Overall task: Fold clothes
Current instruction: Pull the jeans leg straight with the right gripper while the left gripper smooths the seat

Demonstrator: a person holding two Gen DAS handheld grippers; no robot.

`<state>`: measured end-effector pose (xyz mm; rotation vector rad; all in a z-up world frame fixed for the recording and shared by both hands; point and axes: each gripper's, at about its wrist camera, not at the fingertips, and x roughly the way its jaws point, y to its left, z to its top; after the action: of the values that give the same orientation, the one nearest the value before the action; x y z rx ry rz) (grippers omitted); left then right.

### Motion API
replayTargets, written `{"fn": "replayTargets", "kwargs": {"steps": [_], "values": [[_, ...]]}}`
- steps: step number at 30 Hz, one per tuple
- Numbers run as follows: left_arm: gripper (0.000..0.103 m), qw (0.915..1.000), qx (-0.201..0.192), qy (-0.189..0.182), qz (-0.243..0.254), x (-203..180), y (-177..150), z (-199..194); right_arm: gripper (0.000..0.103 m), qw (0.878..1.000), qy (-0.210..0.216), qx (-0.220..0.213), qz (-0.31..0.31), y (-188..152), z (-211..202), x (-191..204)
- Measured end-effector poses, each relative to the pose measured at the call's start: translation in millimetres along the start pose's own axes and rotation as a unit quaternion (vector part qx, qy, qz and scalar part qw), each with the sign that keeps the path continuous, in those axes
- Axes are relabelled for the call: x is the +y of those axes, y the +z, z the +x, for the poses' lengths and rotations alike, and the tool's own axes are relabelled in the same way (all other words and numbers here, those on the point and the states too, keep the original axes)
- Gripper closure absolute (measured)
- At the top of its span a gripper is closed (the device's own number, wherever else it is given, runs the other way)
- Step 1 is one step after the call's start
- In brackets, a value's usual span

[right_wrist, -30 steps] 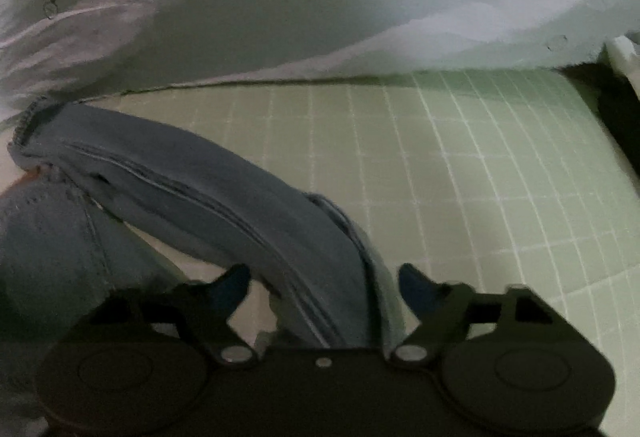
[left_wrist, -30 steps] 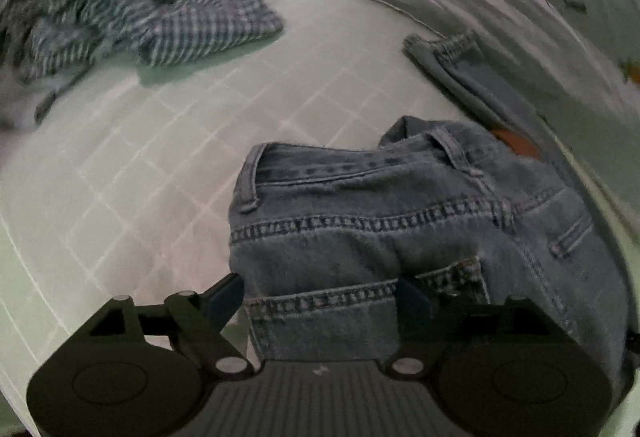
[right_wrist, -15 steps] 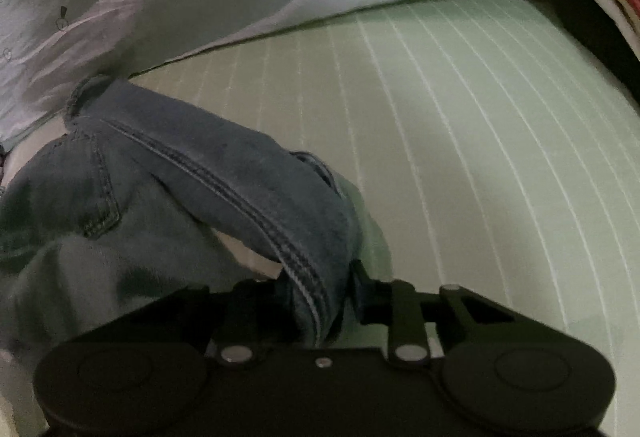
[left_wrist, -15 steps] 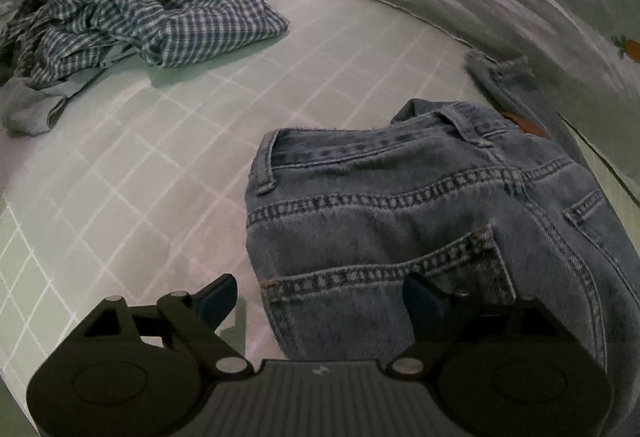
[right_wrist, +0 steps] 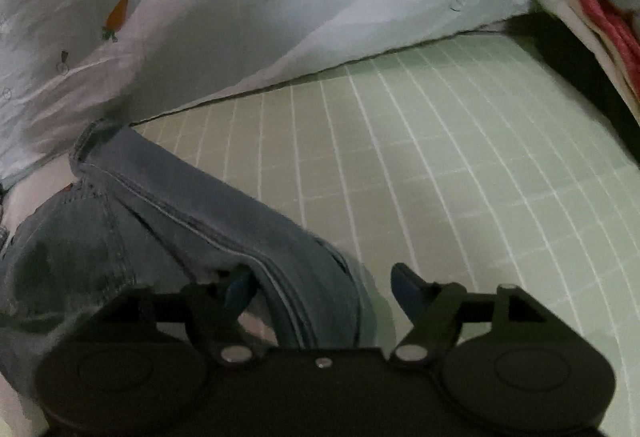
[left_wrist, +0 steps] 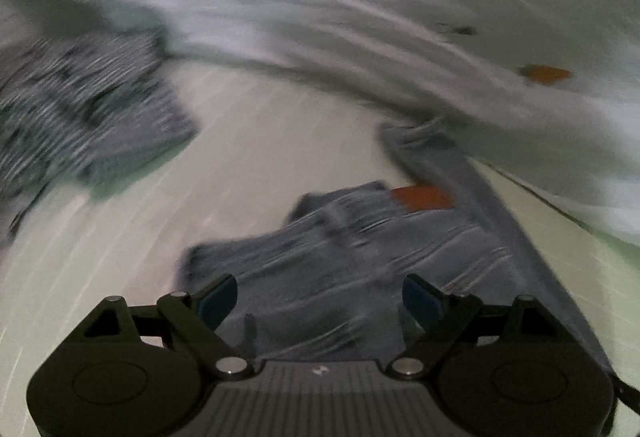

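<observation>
jeans leg (right_wrist: 224, 221) runs up-left from between the spread right gripper (right_wrist: 320, 287) (nearer it); left gripper (left_wrist: 320, 301) spread too.

Matt denim jeans (right_wrist: 208, 213), stitched seams

Black left claw (left_wrist: 320, 295), blue pads (left_wrist: 218, 297), silver pivot screws, ribbed grey housing

open tool (left_wrist: 320, 301) over blurred jeans (left_wrist: 360, 245)
</observation>
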<state>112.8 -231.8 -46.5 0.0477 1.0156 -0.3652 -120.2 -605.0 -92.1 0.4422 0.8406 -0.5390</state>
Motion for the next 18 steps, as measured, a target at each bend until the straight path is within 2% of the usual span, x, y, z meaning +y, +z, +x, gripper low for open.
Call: {"fn": "replayTargets", "kwargs": {"steps": [4, 8, 12, 18], "values": [[0.013, 0.9988, 0.015, -0.012, 0.044, -38.8, 6.9, 20.4, 0.020, 1.000, 0.001, 0.008, -0.028, 16.1, 21.2, 13.8], [0.013, 0.9953, 0.031, -0.025, 0.088, -77.6, 13.8, 40.7, 0.020, 0.998, 0.004, 0.027, -0.057, 22.5, 41.5, 29.6], [0.006, 0.9896, 0.046, -0.037, 0.131, -116.0, 20.4, 61.0, 0.020, 0.996, 0.002, 0.045, -0.077, 21.3, 57.9, 42.1], [0.004, 0.9833, 0.046, 0.014, 0.176, -139.7, 5.5, 82.3, 0.017, 0.994, 0.010, 0.059, -0.094, 17.8, 72.8, 55.2]]}}
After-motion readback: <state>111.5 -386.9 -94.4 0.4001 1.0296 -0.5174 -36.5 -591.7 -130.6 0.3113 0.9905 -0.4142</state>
